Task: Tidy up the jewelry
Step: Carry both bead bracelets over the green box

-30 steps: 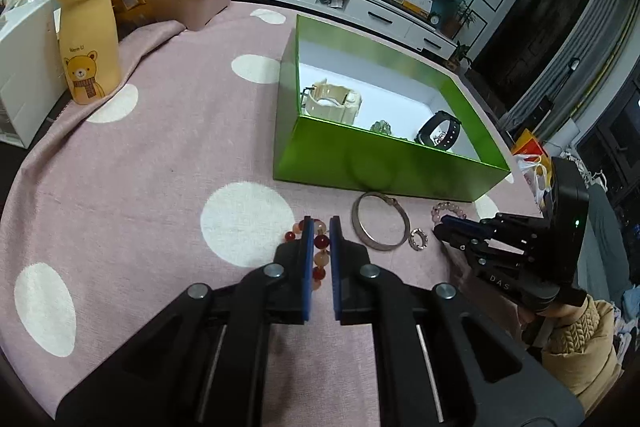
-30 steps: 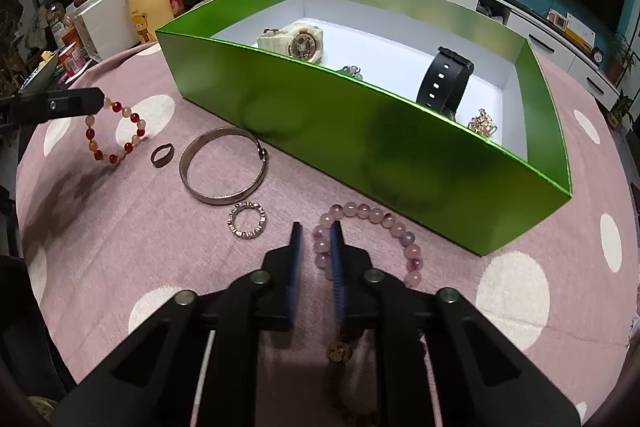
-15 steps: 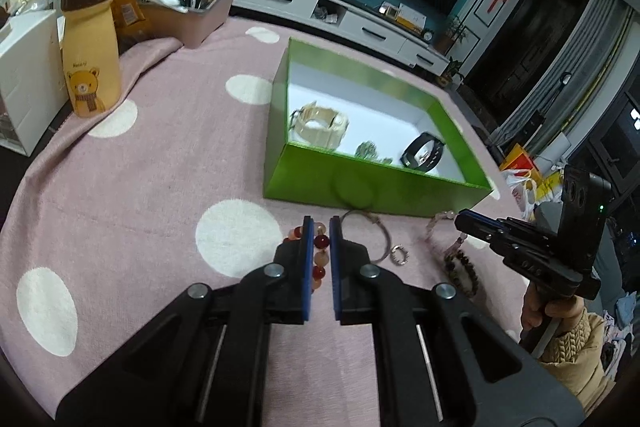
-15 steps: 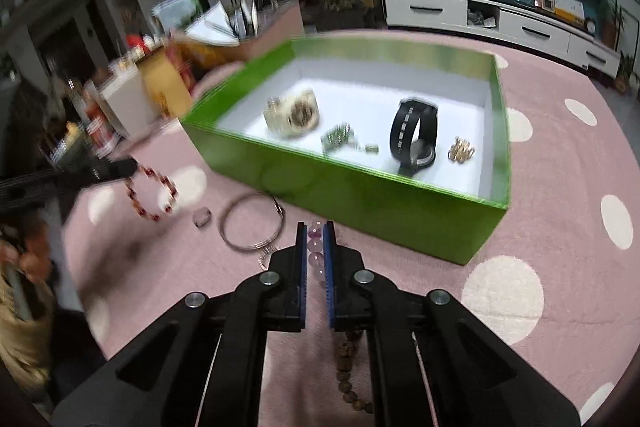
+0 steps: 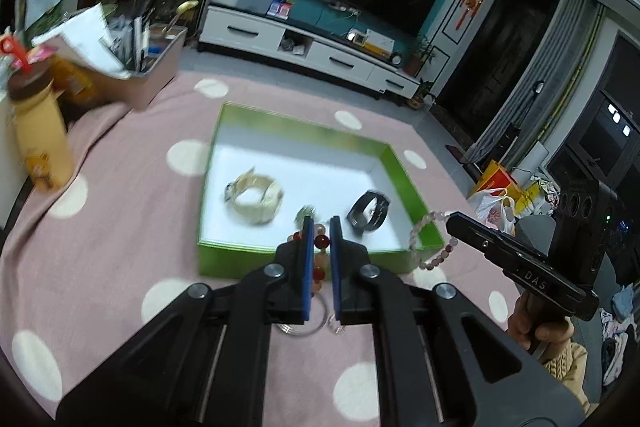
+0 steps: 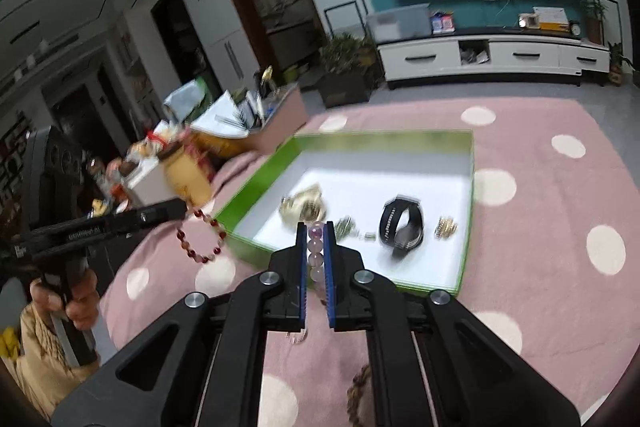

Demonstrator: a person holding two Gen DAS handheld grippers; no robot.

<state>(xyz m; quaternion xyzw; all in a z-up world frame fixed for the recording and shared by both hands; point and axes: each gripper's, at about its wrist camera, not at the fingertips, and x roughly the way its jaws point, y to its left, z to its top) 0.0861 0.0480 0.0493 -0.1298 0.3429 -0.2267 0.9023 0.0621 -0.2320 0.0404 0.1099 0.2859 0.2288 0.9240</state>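
Red bead bracelet [image 5: 320, 247] hangs clamped in the left tongs [image 5: 319, 227], above the green box's [image 5: 416, 187] near wall; pale pink bead bracelet [image 6: 315, 251] is gripped by the right tongs [image 6: 315, 231], beside the box's right corner. Box floor has open white room at the back. "DAS" reads on the right tongs' body. Both point downward over the pink spotted table [image 5: 120, 227].

- Right tongs [image 6: 315, 231] pinch a pale pink bead bracelet [image 6: 314, 254].
- Green box [image 6: 467, 215] lies just beyond them.
- Left tongs [image 6: 176, 207], far left, dangle a red bead bracelet [image 6: 200, 242].
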